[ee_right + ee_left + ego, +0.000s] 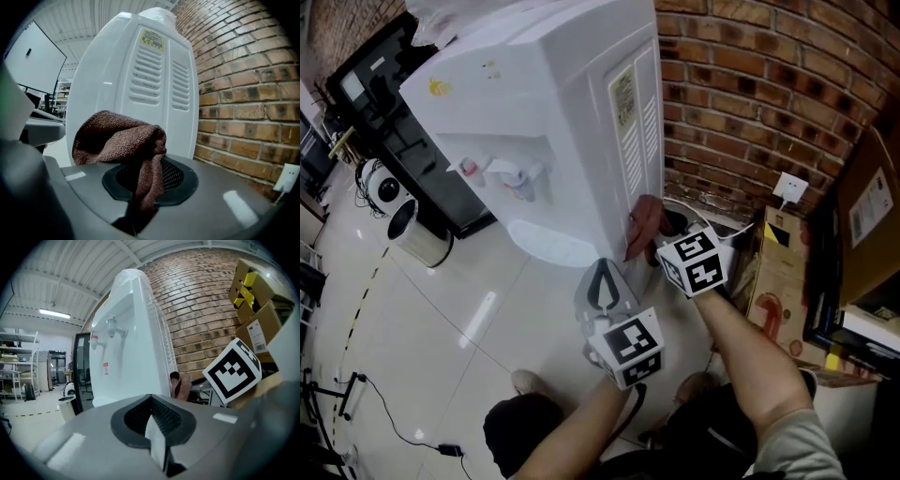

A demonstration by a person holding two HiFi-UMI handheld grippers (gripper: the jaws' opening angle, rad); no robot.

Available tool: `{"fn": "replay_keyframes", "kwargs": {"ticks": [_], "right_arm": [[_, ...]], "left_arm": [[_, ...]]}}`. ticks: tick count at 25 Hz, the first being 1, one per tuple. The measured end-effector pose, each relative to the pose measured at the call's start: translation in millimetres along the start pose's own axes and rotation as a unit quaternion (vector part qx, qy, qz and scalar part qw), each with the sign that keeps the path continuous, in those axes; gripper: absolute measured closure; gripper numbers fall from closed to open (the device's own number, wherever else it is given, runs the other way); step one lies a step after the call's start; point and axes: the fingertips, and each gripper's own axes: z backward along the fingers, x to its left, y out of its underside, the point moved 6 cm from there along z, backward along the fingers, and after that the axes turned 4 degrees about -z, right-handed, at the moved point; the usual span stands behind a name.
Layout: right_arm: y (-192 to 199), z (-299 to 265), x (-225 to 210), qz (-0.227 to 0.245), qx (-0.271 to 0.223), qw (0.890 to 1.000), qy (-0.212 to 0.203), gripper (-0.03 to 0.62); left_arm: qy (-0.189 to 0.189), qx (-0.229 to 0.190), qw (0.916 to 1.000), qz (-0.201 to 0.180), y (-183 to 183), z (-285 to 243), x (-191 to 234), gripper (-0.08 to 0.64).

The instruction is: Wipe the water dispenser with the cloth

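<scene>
Low down, the right tool is clenched on a brown cloth, which bunches up above its jaws and hangs down between them. Seen from the head view, the cloth lies against the lower side panel of the white water dispenser, just below the vent slats and near the brick wall. The left tool has its jaws together with nothing held, and hangs just beside the dispenser's front corner, above the pale floor. Cardboard boxes stand by the wall.
</scene>
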Motion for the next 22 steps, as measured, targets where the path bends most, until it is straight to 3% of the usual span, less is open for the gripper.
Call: {"fn": "replay_keyframes", "kwargs": {"ticks": [15,22], "right_arm": [[85,-36,-9,-0.089,0.097,0.991,0.006,0.508],[141,-47,-1,-0.095,0.131,0.987,-0.015,0.508]], "left_arm": [[-0.026,0.119,0.9924,0.019,116,-17,-13,0.560],[-0.032,0.168,0.9850,0.027,162,-34,-15,0.560]]}}
